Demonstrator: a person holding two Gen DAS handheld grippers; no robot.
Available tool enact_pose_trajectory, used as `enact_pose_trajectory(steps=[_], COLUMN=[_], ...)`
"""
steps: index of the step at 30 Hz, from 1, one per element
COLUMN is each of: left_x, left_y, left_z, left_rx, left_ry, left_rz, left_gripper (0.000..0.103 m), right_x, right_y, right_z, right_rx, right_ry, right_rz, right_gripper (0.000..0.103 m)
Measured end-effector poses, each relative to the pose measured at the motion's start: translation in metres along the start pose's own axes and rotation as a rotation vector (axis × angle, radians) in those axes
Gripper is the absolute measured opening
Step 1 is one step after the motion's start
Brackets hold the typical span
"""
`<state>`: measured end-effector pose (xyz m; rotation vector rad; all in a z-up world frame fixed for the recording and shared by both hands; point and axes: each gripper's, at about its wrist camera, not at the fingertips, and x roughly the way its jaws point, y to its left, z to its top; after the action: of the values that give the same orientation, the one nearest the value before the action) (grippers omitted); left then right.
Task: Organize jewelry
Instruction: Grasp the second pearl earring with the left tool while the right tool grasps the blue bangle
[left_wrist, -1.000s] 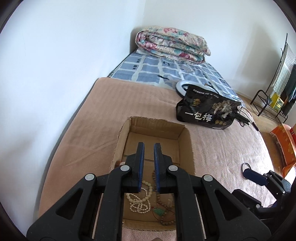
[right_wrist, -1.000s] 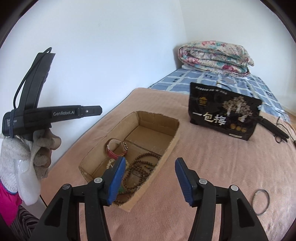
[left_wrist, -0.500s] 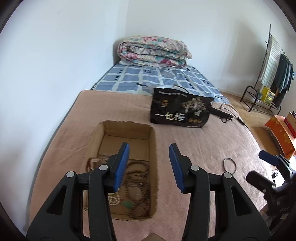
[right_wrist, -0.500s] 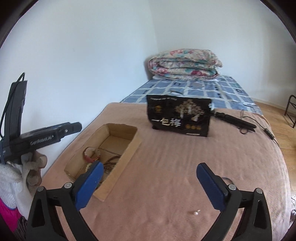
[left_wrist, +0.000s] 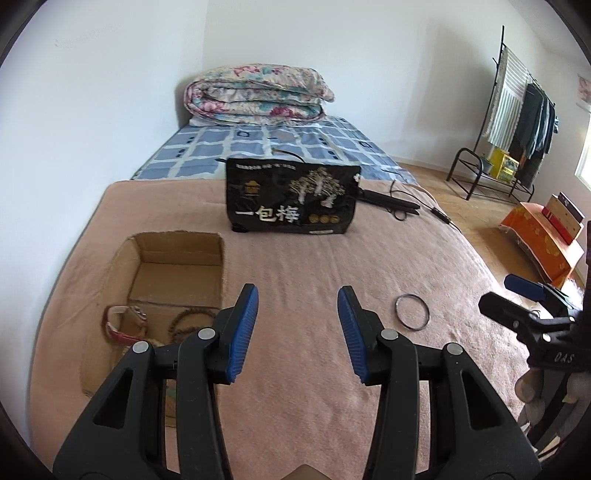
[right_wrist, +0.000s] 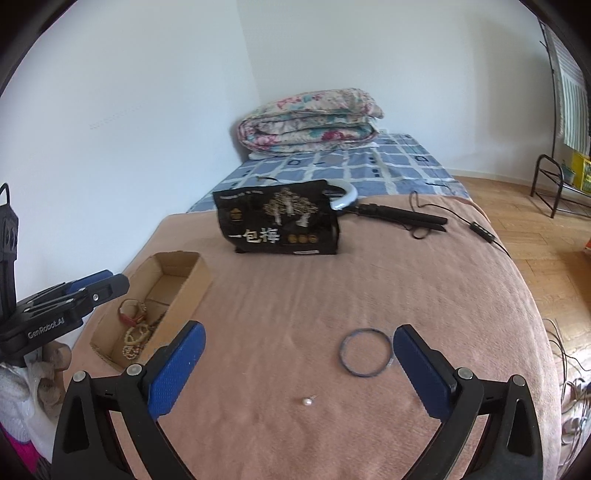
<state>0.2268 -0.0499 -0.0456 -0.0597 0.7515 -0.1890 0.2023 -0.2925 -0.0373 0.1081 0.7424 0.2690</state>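
Note:
A cardboard box (left_wrist: 177, 243) (right_wrist: 192, 284) lies at the left of the pink blanket and holds a red watch (left_wrist: 118, 326) (right_wrist: 130, 314), brown beads (left_wrist: 186, 319) and white beads (right_wrist: 135, 338). A thin dark bangle (left_wrist: 412, 316) (right_wrist: 365, 352) and a small pearl earring (right_wrist: 306, 401) lie loose on the blanket. My left gripper (left_wrist: 298, 326) is open and empty, just right of the box. My right gripper (right_wrist: 299, 363) is wide open and empty, above the pearl with the bangle beside its right finger.
A black printed bag (left_wrist: 293, 199) (right_wrist: 279, 221) stands behind on the blanket (left_wrist: 295, 266), with a ring light and cable (right_wrist: 402, 218) beside it. A folded quilt (left_wrist: 258, 94) lies at the bed's far end. The bed's right edge drops to a wooden floor (right_wrist: 546, 236).
My left gripper has opened and swung right, off the box. My right gripper has opened wider and moved right toward the bangle and pearl.

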Motion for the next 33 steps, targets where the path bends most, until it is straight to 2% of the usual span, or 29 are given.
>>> enact_pose_trajectory(steps=[5, 9, 14, 19, 22, 26, 28, 32, 33], left_x=[0.02, 0.034, 0.054, 0.073, 0.085, 0.099, 0.107, 0.118, 0.121], left_y=[-0.018, -0.032, -0.046, -0.067, -0.085, -0.103, -0.111, -0.12, -0.121], left_z=[-0.014, -0.027, -0.041, -0.058, -0.067, -0.078, -0.081, -0.086, -0.087], left_rx=[0.001, 0.032, 0.048, 0.084, 0.13, 0.184, 0.206, 0.229, 0.228], left_ry=[0.05, 0.093, 0.158, 0.216, 0.249, 0.282, 0.295, 0.311, 0.315], left_rz=[-0.037, -0.056, -0.099, -0.166, -0.201, -0.218, -0.223, -0.222, -0.22], left_gripper=[0.045, 0.045, 0.045, 0.045, 0.035, 0.034, 0.034, 0.034, 0.034], right_x=[0.004, 0.011, 0.03, 0.057, 0.072, 0.089, 0.097, 0.106, 0.107], right_y=[-0.034, -0.063, -0.09, -0.099, -0.103, -0.112, -0.117, -0.124, -0.124], right_z=[-0.002, -0.004, -0.012, -0.017, -0.021, -0.026, -0.029, -0.032, -0.032], right_rx=[0.033, 0.103, 0.188, 0.192, 0.199, 0.227, 0.242, 0.251, 0.239], right_ry=[0.012, 0.03, 0.099, 0.19, 0.235, 0.285, 0.305, 0.322, 0.324], right_rz=[-0.06, -0.078, -0.071, -0.05, -0.043, -0.033, -0.034, -0.023, -0.017], right_gripper=[0.103, 0.103, 0.103, 0.091, 0.082, 0.072, 0.06, 0.059, 0.065])
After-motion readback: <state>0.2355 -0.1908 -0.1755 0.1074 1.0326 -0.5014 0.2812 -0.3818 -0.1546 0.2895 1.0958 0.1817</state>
